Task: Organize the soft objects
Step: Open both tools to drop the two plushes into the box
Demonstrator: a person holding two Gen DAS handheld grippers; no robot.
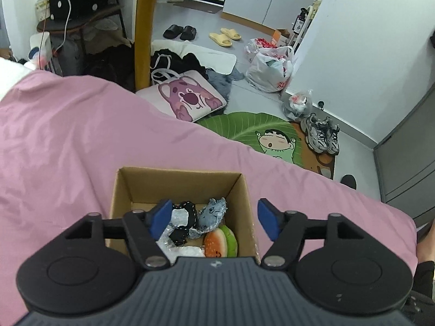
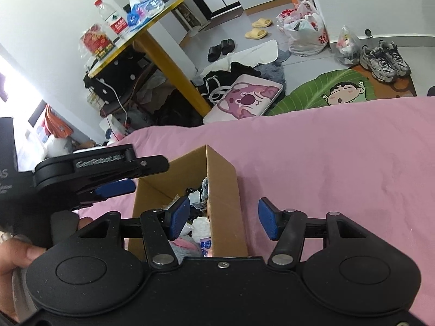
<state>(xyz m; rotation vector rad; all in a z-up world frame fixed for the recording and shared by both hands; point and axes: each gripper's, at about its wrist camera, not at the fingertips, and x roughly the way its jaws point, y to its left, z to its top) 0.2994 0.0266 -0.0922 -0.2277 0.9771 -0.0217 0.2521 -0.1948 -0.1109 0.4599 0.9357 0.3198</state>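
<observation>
An open cardboard box (image 1: 179,180) sits on the pink bedsheet (image 1: 68,141). Inside lie a watermelon-slice plush (image 1: 216,243), a grey-blue fabric toy (image 1: 213,213), a black-and-white soft item (image 1: 185,224) and crinkled clear wrap (image 1: 176,250). My left gripper (image 1: 216,221) hangs open just above the box's near side, holding nothing. In the right wrist view the same box (image 2: 225,187) stands ahead, with pale and pink soft pieces (image 2: 187,245) inside. My right gripper (image 2: 223,221) is open and empty, straddling the box's right wall. The left gripper (image 2: 117,186) shows from the side at the box's left.
Beyond the bed's edge the floor holds a pink bear tote (image 1: 187,99), a green leaf rug (image 1: 261,129), sneakers (image 1: 322,134), plastic bags (image 1: 272,69) and slippers (image 1: 224,36). A yellow table leg (image 1: 144,30) stands close behind. A hand (image 2: 16,255) grips at lower left.
</observation>
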